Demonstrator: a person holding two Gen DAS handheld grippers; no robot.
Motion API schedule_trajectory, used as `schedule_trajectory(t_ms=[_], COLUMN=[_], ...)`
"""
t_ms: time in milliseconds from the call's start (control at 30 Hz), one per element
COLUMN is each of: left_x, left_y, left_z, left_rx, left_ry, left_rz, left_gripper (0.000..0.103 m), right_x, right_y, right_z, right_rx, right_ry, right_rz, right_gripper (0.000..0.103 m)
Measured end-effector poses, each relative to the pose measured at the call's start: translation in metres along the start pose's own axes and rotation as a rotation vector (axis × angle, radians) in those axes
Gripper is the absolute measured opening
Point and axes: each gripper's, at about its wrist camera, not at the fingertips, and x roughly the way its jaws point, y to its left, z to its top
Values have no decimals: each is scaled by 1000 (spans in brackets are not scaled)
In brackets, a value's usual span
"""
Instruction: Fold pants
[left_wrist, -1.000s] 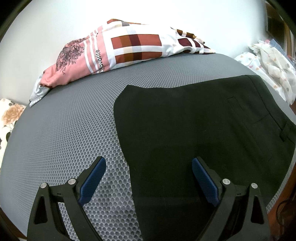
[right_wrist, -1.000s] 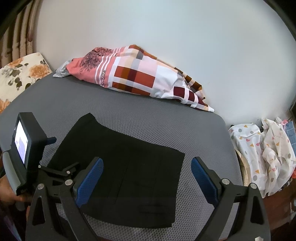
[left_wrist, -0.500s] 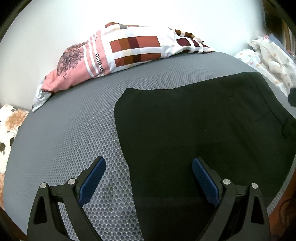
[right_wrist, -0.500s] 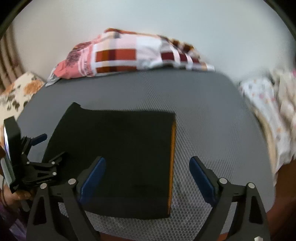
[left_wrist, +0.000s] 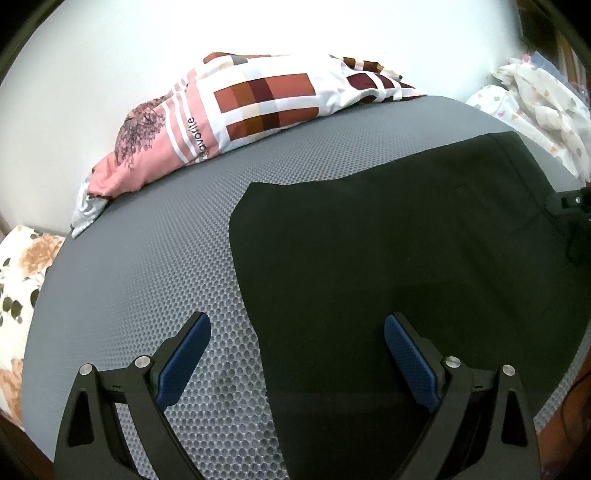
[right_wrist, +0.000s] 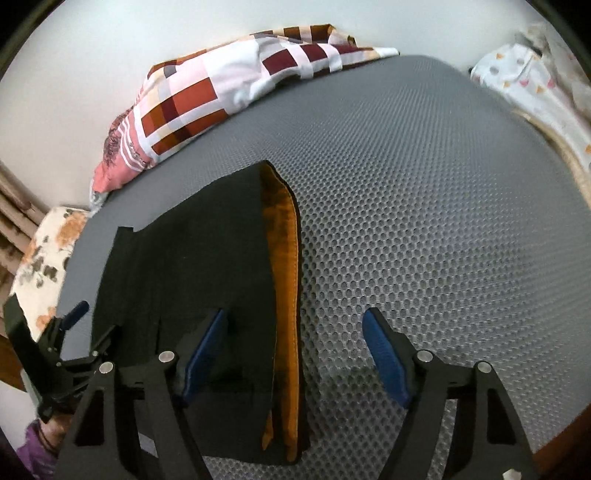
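Pants (right_wrist: 192, 266) near edge cut off; left gripper (left_wrist: 297, 354) spread, empty; right gripper (right_wrist: 293, 354) closing astride waistband.

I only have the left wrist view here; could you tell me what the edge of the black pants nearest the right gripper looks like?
Observer: In the right wrist view, the black folded pants show an orange lining strip along that edge.
Operator: Is the right gripper on it?
Observer: The right gripper is open and closing, with the orange edge between its blue fingers, not yet pinched.
Operator: Can you see my left gripper from there?
Observer: Yes, the left gripper sits at the pants' far left side, above the grey mesh mattress.
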Motion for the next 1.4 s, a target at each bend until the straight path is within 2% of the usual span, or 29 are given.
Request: schedule_trajectory(t_ms=[267, 367, 433, 467, 500, 567, 600, 700, 833, 933, 1100, 1133, 1167, 1200, 1233, 1267, 1333, 1400], left_x=[1, 4, 9, 13, 16, 23, 25, 25, 21, 21, 26, 26, 26, 25, 26, 26, 32, 37], left_y=[-3, 4, 14, 21, 26, 36, 39, 37, 31, 29, 48, 49, 48, 49, 52, 58, 71, 81], left_z=[1, 0, 0, 0, -1, -3, -4, -2, 3, 4, 6, 8, 8, 9, 9, 8, 6, 3], left_rx=[23, -19, -79, -122, -149, -208, -229, -184, -158, -133, -248, -254, -249, -243, -247, -264, -293, -336], left_ry=[-2, 19, 51, 76, 92, 127, 136, 135, 138, 137, 143, 144, 143, 140, 138, 138, 151, 170], left_rz=[16, -26, -91, -143, -178, -254, -287, -334, -484, -489, -616, -631, -627, -617, -611, -611, -602, -643], left_gripper=[95, 95, 95, 95, 95, 95, 95, 94, 92, 92, 92, 90, 88, 80, 70, 64, 36, 35], right_x=[9, 16, 20, 25, 29, 32, 33, 39, 44, 47, 51, 51, 50, 50, 49, 48, 44, 48], right_y=[-10, -8, -7, -10, -12, -19, -23, -35, -34, -33, -32, -25, -21, -18, -17, -16, -18, -23], right_z=[9, 13, 18, 19, 20, 24, 25, 28, 29, 31, 36, 35, 33, 32, 31, 31, 23, 21], right_rx=[44, 29, 23, 48, 66, 69, 80, 113, 84, 52, 64, 39, 27, 18, 16, 17, 6, 24], right_ry=[29, 54, 83, 125, 151, 171, 186, 233, 296, 333, 367, 365, 363, 354, 341, 328, 302, 304], right_rz=[145, 222, 271, 346, 386, 437, 460, 522, 577, 600, 628, 602, 583, 562, 551, 553, 551, 574], right_gripper=[74, 74, 72, 68, 68, 66, 61, 54, 52, 52, 53, 52, 44, 29, 29, 27, 26, 27])
